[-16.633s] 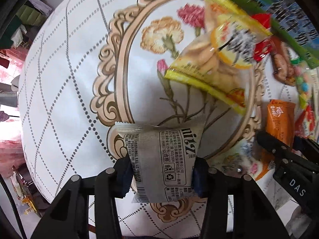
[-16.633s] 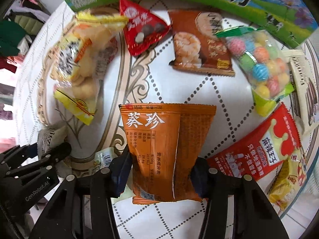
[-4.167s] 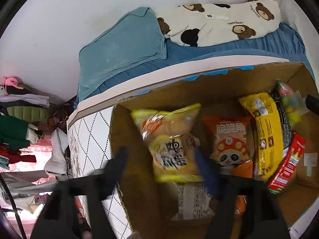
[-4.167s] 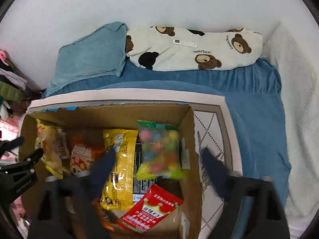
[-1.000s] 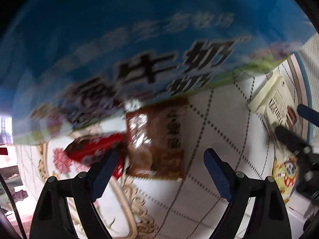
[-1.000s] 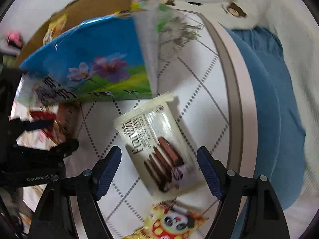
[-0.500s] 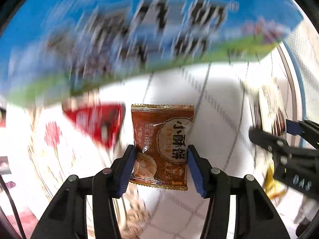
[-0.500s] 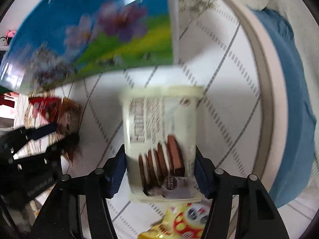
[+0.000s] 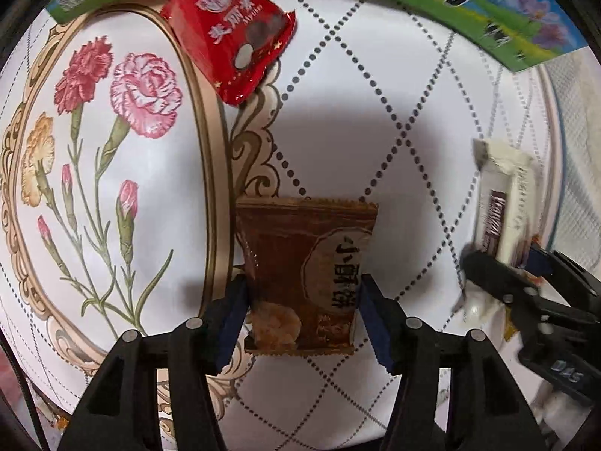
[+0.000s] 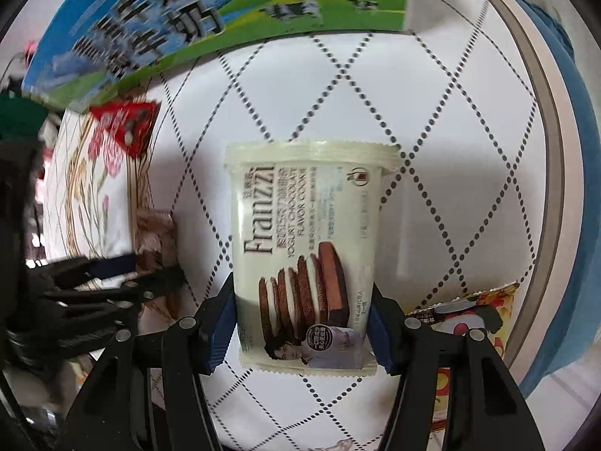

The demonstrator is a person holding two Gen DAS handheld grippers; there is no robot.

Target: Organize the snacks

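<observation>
My left gripper [image 9: 302,315] is shut on a brown snack packet [image 9: 306,270] with Chinese lettering, down at the white patterned tabletop [image 9: 375,131]. My right gripper [image 10: 302,323] is shut on a cream Franzzi cookie packet [image 10: 308,248], also low over the table. The cookie packet also shows in the left wrist view [image 9: 501,206], at the right, with the right gripper under it. The brown packet [image 10: 156,233] shows at the left of the right wrist view, in the left gripper.
A red triangular snack packet [image 9: 229,34] lies at the top by the blue and green carton [image 9: 488,3]. The carton [image 10: 169,22] stands at the back of the table. A yellow and red snack packet [image 10: 477,323] lies at the right near the table's edge [image 10: 541,112].
Both grippers have come down from the carton to the table. The left one has closed on the brown packet and the right one on the cookie packet.
</observation>
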